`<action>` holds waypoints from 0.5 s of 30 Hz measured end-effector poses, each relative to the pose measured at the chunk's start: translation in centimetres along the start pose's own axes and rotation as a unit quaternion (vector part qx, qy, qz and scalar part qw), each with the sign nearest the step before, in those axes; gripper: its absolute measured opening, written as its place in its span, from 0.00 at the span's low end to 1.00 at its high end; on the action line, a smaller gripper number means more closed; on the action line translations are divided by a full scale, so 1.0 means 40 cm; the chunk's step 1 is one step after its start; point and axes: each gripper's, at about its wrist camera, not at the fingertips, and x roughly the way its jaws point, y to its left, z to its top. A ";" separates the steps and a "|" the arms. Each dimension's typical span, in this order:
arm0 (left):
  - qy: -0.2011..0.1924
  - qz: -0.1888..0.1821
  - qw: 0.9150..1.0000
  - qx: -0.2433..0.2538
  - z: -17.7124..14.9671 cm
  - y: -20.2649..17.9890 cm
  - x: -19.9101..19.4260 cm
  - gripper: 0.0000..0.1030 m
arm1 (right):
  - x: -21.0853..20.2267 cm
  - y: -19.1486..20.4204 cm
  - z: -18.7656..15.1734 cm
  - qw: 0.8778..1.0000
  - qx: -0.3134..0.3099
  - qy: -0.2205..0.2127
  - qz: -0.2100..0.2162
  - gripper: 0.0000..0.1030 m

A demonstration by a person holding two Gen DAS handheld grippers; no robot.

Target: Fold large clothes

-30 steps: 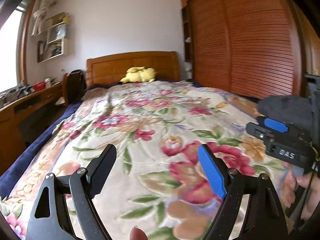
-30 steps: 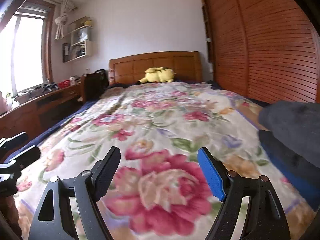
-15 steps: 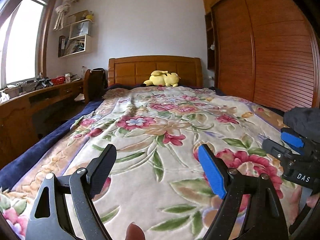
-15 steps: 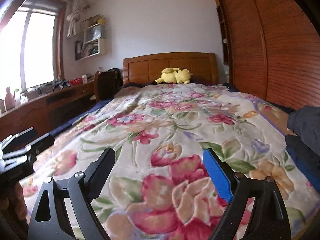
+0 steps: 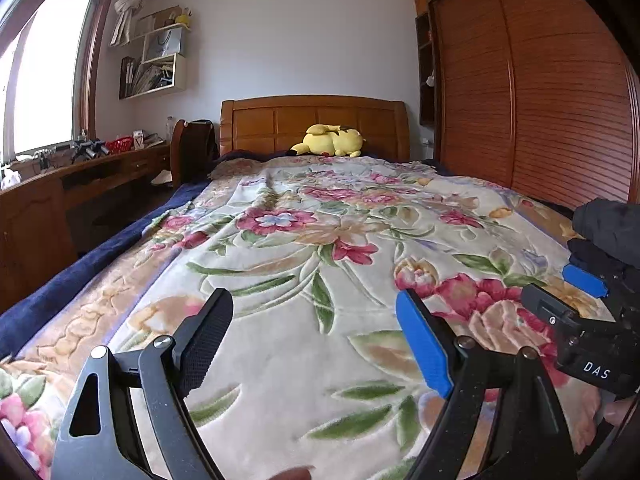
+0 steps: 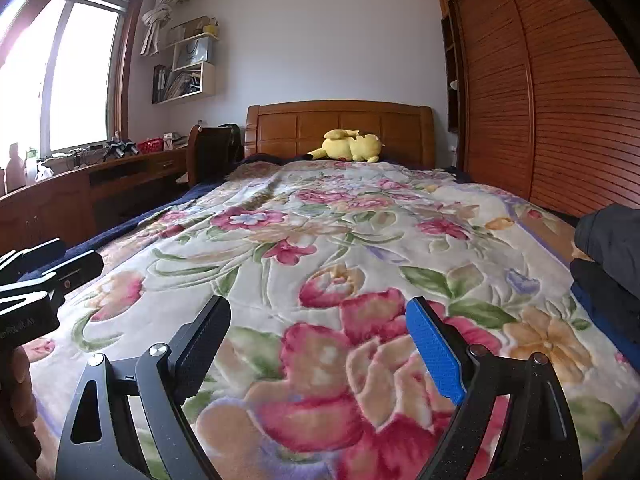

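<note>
Both grippers hang over the near end of a bed, each with its jaws spread wide and nothing between them. Seen from its own camera, the left gripper (image 5: 315, 336) shows one black finger and one blue-padded finger above the floral blanket (image 5: 320, 248), clear of the fabric. In the right wrist view, the right gripper (image 6: 318, 338) stands the same way over a large pink bloom in the pattern, also empty. Each tool appears at the edge of the other's view (the right one carries white lettering on its black body), with part of a hand (image 5: 618, 412) under it. The clothes to be folded, a pile of dark clothes (image 6: 612, 256) in grey, black and blue, lie at the right edge of the bed, beside the louvred wooden wardrobe (image 6: 560, 112) and apart from both grippers. At the far end a yellow plush toy (image 5: 332, 145) rests against the wooden headboard (image 5: 312, 120). Along the left wall runs a wooden desk (image 6: 80, 188) under a bright window (image 6: 76, 76).
</note>
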 end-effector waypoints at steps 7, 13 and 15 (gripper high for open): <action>0.001 0.001 1.000 -0.002 -0.007 0.003 0.000 0.82 | 0.000 -0.001 -0.002 1.000 0.002 -0.004 -0.001 0.88; 0.001 0.003 1.000 -0.001 -0.009 0.002 0.000 0.82 | 0.003 0.000 -0.003 1.000 0.002 -0.004 -0.002 0.88; 0.000 0.003 1.000 -0.001 -0.010 0.000 0.000 0.82 | 0.001 -0.001 -0.005 1.000 0.003 -0.004 -0.001 0.88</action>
